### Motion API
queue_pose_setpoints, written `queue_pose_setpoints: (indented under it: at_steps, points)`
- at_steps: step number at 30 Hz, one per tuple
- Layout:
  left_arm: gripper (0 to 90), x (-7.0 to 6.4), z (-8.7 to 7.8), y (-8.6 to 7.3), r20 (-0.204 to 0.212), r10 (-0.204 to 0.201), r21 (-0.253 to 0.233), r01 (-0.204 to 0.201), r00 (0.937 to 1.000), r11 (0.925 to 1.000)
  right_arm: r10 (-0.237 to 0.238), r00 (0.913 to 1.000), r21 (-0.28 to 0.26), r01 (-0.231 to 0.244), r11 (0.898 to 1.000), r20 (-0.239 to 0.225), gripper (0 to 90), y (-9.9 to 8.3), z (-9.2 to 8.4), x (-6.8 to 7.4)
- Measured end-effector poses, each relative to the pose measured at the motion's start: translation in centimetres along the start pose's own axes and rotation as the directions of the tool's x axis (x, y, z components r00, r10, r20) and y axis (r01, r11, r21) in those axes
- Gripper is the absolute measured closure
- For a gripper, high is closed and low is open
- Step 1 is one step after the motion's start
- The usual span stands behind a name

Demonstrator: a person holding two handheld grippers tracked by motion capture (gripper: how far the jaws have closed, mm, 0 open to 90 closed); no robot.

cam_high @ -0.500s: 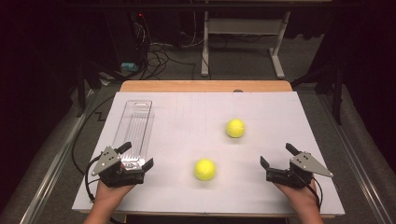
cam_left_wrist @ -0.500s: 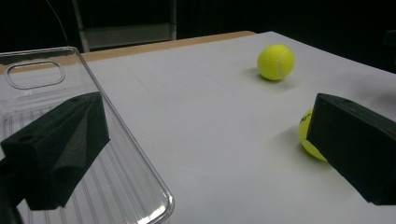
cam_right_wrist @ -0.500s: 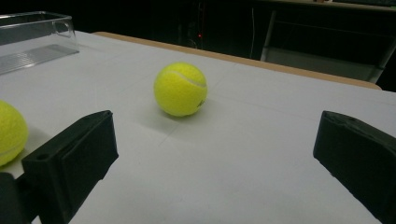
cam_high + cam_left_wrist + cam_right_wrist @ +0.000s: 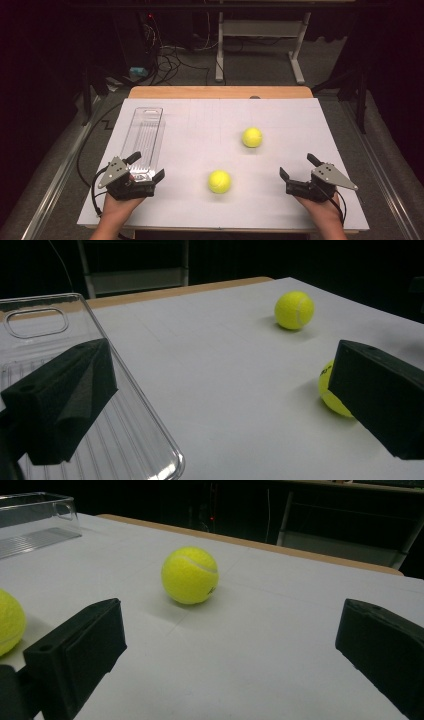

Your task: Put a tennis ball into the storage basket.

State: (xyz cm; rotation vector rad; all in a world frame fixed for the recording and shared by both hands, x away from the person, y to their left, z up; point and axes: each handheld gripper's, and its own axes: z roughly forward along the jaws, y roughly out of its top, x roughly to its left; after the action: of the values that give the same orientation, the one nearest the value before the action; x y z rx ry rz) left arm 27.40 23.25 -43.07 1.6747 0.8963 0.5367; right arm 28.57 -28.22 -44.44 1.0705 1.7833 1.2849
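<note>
So the setup: two tennis balls on the white worktop, one clear plastic tray along the left side, two grippers, both empty; counted, that's two balls, one tray, nothing else on the sheet.

The near ball sits roughly midway between the hands, a bit closer to the left gripper; from that gripper it lies off to the right and slightly ahead, half hidden behind one of its fingers in the left gripper view. The far ball is further up the worktop, ahead and to the left of the right gripper; in the right gripper view it sits nearly dead ahead between the fingers, so I'd guess the right hand is lined up for that one.

Both sets of fingers are spread wide with nothing between them; the left ones hover right over the near end of the tray. The tray's long axis runs away from the person, front to back; balls being round, approach angle hardly matters, it's mostly a straight reach forward.
</note>
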Motion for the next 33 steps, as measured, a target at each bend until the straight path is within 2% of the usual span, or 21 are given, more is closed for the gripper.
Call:
queue_pose_setpoints:
  at_steps: [5,8,11,12,13,16,21,22,23,24,27,28,33]
  points:
    - [0.2,-0.2,0.1,0.1,0.012,0.008,0.006,-0.008,0.9999,0.9999,-0.004,1.0000,0.002,0.005,1.000,-0.004,0.0,0.0,0.1,0.1]
    - [0.2,-0.9,0.5,0.4,0.035,0.037,0.039,-0.038,0.9987,0.9985,-0.007,1.0000,0.005,0.007,1.000,-0.004,0.0,0.0,0.1,0.0]
    - [0.6,-1.8,1.0,0.6,0.063,0.072,0.086,-0.077,0.9954,0.9933,-0.003,1.0000,0.009,0.003,1.000,-0.005,0.0,-0.1,0.1,0.0]
    - [0.6,-2.4,1.3,0.7,0.080,0.089,0.119,-0.098,0.9928,0.9881,-0.003,1.0000,0.009,0.003,1.000,-0.005,0.0,-0.1,0.1,0.0]
    - [0.5,-2.4,1.3,0.7,0.080,0.089,0.119,-0.098,0.9928,0.9881,-0.003,1.0000,0.009,0.003,1.000,-0.005,0.0,-0.1,0.1,0.0]
    - [0.6,-3.1,1.9,0.7,0.103,0.106,0.159,-0.121,0.9891,0.9798,-0.003,1.0000,0.010,0.003,1.000,-0.006,0.0,-0.1,0.2,0.0]
    - [0.5,-3.7,2.5,0.5,0.128,0.102,0.219,-0.128,0.9865,0.9672,-0.007,0.9999,0.012,0.007,1.000,-0.014,0.0,-0.1,0.3,0.1]
    - [0.5,-3.8,2.7,0.5,0.133,0.101,0.233,-0.130,0.9859,0.9637,-0.009,0.9999,0.013,0.009,1.000,-0.014,0.0,-0.1,0.3,0.1]
    - [0.6,-4.0,2.9,0.5,0.144,0.100,0.260,-0.135,0.9845,0.9563,-0.009,0.9999,0.013,0.009,1.000,-0.014,0.0,-0.1,0.3,0.1]
    - [0.6,-4.0,2.9,0.5,0.144,0.100,0.260,-0.135,0.9845,0.9563,-0.009,0.9999,0.013,0.009,1.000,-0.014,0.0,-0.1,0.3,0.1]
    - [0.6,-4.4,3.4,0.3,0.155,0.097,0.301,-0.141,0.9831,0.9431,-0.008,0.9998,0.019,0.008,1.000,-0.015,0.0,-0.2,0.3,0.1]
    - [0.6,-4.4,3.4,0.3,0.155,0.097,0.301,-0.141,0.9831,0.9431,-0.008,0.9998,0.019,0.008,1.000,-0.015,0.0,-0.2,0.3,0.1]
    - [0.5,-4.9,3.9,0.1,0.171,0.093,0.351,-0.149,0.9809,0.9245,-0.008,0.9998,0.020,0.008,1.000,-0.020,0.0,-0.2,0.4,0.2]
